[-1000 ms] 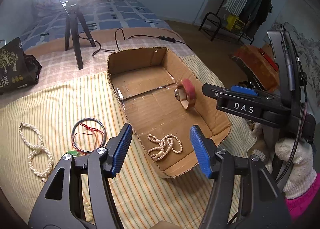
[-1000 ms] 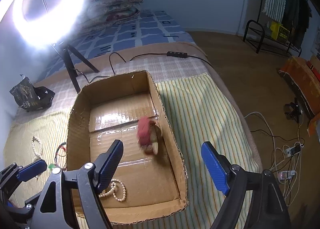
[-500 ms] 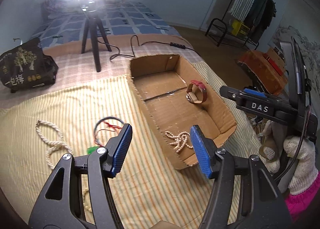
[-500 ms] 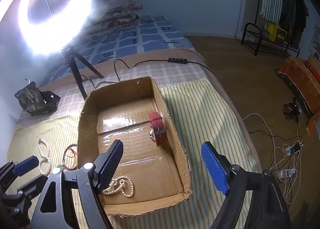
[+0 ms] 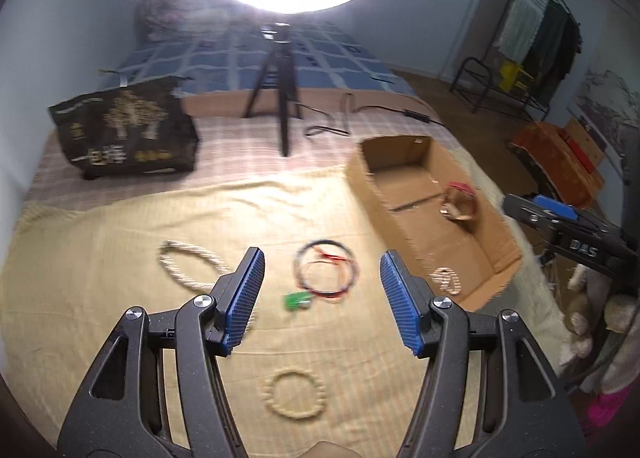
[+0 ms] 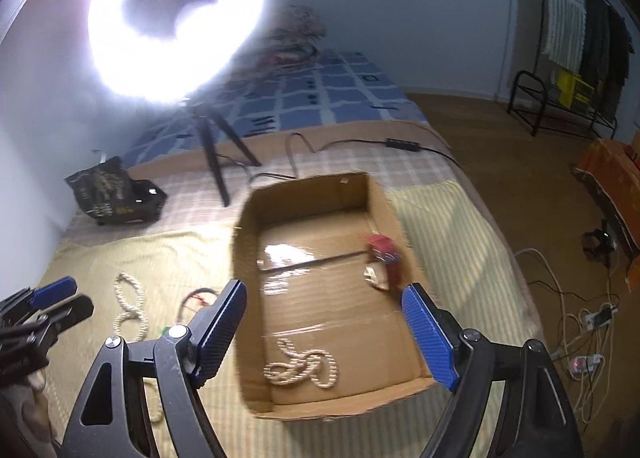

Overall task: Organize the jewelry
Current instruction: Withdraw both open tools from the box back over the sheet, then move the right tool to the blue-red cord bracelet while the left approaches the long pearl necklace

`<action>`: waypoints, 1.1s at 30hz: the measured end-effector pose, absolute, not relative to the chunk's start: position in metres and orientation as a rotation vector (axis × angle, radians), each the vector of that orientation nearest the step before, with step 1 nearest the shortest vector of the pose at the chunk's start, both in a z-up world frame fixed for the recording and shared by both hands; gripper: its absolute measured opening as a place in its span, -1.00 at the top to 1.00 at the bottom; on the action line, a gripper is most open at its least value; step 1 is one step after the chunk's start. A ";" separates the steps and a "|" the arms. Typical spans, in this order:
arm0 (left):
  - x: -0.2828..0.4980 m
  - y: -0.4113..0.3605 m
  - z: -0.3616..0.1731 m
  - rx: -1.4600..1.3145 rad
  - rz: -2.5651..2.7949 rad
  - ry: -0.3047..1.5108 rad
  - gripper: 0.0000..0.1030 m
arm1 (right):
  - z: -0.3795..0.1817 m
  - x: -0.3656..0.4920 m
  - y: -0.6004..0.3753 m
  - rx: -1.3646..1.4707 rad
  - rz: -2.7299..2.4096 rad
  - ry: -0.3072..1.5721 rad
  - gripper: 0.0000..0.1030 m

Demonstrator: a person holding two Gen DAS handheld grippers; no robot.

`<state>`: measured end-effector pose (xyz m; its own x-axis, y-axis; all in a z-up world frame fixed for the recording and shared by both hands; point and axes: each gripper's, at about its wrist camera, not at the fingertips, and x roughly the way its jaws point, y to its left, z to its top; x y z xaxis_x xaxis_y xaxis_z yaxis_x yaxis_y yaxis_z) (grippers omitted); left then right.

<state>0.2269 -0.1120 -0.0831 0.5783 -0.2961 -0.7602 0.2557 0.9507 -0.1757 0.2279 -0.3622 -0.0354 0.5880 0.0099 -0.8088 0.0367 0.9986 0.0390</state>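
Your left gripper (image 5: 320, 290) gapes wide, holding nothing, above the thin red-and-black cord hoop (image 5: 326, 272) on the yellow striped bedspread (image 5: 120, 330). Your right gripper (image 6: 324, 322) likewise spread, empty, over the shallow brown cardboard box (image 6: 244, 242); pearl strand (image 6: 302, 368) at its near end, red bracelet (image 6: 384, 258) against its right wall.

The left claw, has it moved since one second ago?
Yes. The left claw has swung left, away from the box: it was framing the pearls in the box, and now frames the wire hoop on the cloth.
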 end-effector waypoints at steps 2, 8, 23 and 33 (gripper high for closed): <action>0.227 -0.098 -0.084 -0.039 -0.301 0.901 -0.20 | -0.036 0.227 -0.350 0.035 0.013 0.934 -0.60; 0.225 -0.064 -0.088 -0.035 -0.251 0.911 -0.20 | -0.038 0.224 -0.312 -0.040 0.125 0.894 -0.59; 0.228 -0.015 -0.106 -0.114 -0.209 0.983 -0.20 | -0.065 0.236 -0.255 -0.053 0.276 1.026 -0.52; 0.237 -0.014 -0.123 -0.148 -0.213 1.043 -0.20 | -0.099 0.257 -0.233 -0.019 0.316 1.151 -0.12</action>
